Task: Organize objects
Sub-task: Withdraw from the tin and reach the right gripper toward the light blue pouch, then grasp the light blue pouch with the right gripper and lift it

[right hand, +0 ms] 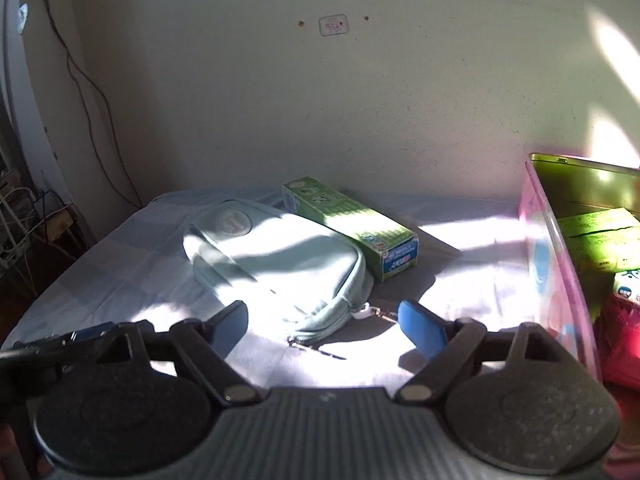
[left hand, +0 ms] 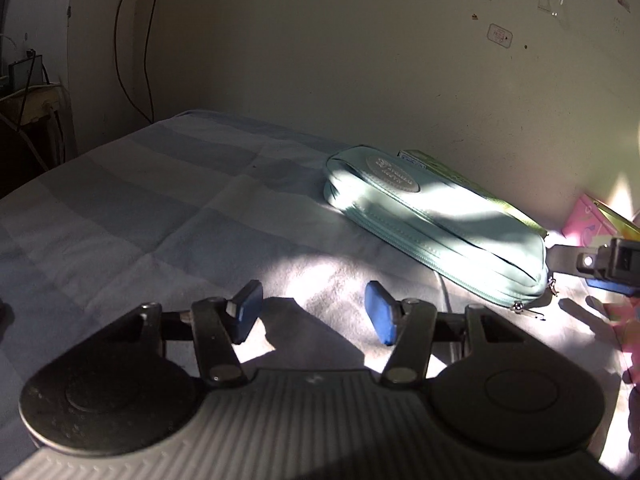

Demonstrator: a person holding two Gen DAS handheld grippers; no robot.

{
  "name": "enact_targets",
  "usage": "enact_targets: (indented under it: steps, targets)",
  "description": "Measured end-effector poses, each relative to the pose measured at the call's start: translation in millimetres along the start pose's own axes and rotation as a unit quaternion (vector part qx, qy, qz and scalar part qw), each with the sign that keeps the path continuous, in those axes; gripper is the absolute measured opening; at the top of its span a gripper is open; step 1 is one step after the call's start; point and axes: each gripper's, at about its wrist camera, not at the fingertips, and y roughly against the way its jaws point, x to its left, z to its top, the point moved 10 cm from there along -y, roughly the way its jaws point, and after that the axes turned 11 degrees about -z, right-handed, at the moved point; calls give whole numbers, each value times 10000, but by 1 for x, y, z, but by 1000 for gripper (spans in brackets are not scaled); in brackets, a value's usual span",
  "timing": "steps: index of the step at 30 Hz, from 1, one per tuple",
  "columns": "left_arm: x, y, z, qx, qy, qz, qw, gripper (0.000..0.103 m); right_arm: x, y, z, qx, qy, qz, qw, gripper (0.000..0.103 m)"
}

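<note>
Two grippers, left gripper [left hand: 314, 316] and right gripper [right hand: 326, 330], approach empty, jaws apart; the pale green fabric zip pouch [right hand: 276, 264] lies on the bedsheet [left hand: 160, 208]. Next: straddle and squeeze.

A matt cloth pouch [right hand: 276, 256] and a smooth cardboard box [right hand: 352, 224] lie on a soft woven sheet [left hand: 140, 220].
</note>
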Motion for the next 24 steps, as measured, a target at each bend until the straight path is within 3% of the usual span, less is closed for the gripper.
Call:
enact_targets:
  steps: [4, 6, 7, 10, 11, 14, 16, 21, 24]
  targets:
    - [2, -3, 0, 17, -34, 87, 10000, 59, -10, -49, 9, 500, -671, 162, 9964, 85]
    - [3, -3, 0, 11, -52, 133, 9999, 59, -5, -65, 4, 778, -827, 317, 9930, 77]
    - [4, -3, 0, 8, -61, 148, 9999, 59, -2, -66, 5, 677, -816, 341, 9938, 64]
    - [4, -2, 1, -13, -46, 165, 9999, 59, 5, -60, 1, 591, -643, 305, 9957, 53]
    - [5, -1, 1, -25, -28, 165, 9999, 59, 5, -55, -1, 554, -608, 338, 9960, 42]
    - [8, 3, 3, -90, 62, 130, 9999, 63, 2, -30, -13, 556, -594, 562, 9951, 34]
    - [9, 6, 4, -164, 100, 118, 9997, 71, -3, -8, -26, 537, -513, 645, 9951, 33]
    - [7, 12, 4, -273, 120, 1, 9996, 71, -33, 58, -66, 471, -315, 678, 9961, 32]
    - [-1, 17, 6, -337, 170, -486, 9981, 73, -59, 100, -91, 484, -142, 717, 9962, 32]
